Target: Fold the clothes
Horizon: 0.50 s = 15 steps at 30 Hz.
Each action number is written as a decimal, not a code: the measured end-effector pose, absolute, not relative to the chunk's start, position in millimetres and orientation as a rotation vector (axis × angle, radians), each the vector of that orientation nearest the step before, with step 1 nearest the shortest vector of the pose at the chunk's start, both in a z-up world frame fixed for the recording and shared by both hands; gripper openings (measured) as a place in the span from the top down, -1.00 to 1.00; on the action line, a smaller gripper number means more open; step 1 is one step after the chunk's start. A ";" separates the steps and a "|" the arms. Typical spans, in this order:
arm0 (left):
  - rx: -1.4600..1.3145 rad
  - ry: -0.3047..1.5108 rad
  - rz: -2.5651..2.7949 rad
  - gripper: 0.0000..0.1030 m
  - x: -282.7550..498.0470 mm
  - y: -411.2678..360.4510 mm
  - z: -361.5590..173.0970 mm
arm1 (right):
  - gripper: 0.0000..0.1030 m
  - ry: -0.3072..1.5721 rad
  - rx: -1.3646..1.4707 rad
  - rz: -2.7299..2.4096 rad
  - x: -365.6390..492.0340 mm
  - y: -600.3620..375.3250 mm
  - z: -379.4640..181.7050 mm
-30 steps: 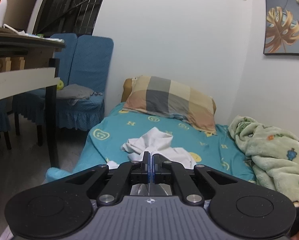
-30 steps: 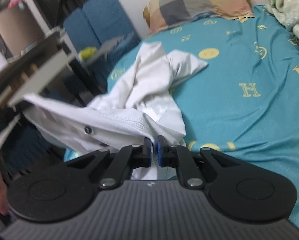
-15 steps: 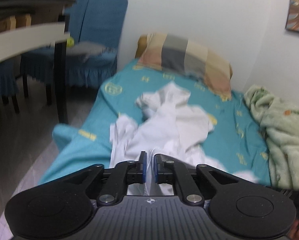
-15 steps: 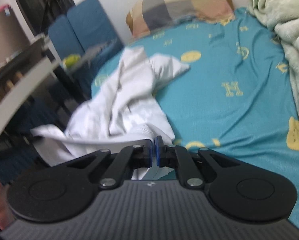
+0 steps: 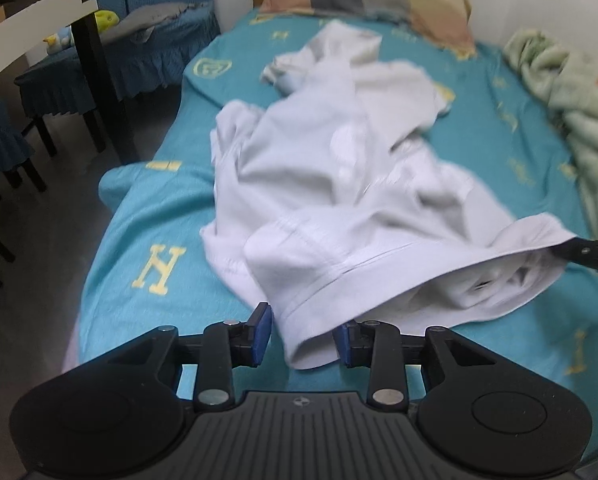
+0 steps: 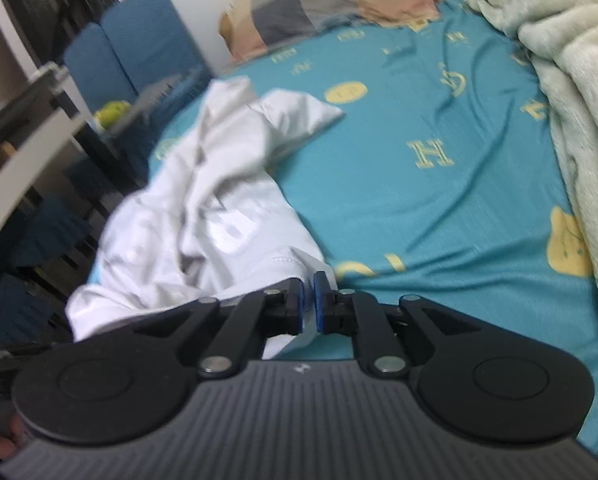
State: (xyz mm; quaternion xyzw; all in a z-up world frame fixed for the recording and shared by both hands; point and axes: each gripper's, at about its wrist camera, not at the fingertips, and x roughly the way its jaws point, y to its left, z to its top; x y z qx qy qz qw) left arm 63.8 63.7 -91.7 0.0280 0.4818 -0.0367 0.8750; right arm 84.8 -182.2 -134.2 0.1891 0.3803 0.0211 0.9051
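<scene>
The white shirt is not folded yet.

Your left gripper (image 5: 303, 334) has its fingers wide apart, with the hem of the white shirt (image 5: 339, 168) lying loose between them; the shirt sits bunched up on the blue bed sheet (image 5: 147, 216); your right gripper (image 6: 307, 306) pinches the hem; you need to spread it flat, then fold it.

white garment (image 5: 339, 184): one lying | grippers showing: two, left gripper (image 5: 302, 334), right gripper (image 6: 307, 304) | checked pillow (image 6: 323, 4): one resting | green blanket (image 6: 571, 80): one lying | blue chairs (image 6: 139, 44): two standing
</scene>
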 end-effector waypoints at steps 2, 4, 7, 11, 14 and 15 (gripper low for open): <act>0.042 1.013 -0.063 0.62 65.9 67.9 -93.3 | 0.64 0.816 0.374 0.029 83.7 -182.0 -139.5; 0.010 1.009 -0.055 0.81 66.8 72.8 -92.5 | 0.37 0.843 0.359 0.017 82.6 -181.6 -144.7; -0.036 0.968 -0.048 0.90 65.8 78.9 -84.8 | 0.29 0.867 0.368 0.023 82.1 -180.2 -152.4; -0.101 0.900 -0.038 0.93 65.9 86.7 -71.3 | 0.37 0.827 0.363 0.041 81.4 -174.7 -155.4; -0.161 0.821 -0.037 0.94 63.4 92.1 -56.5 | 0.82 0.751 0.334 0.025 79.3 -173.0 -147.4; -0.179 0.782 -0.042 0.95 60.4 93.3 -49.4 | 0.83 0.725 0.358 0.025 78.3 -175.1 -142.4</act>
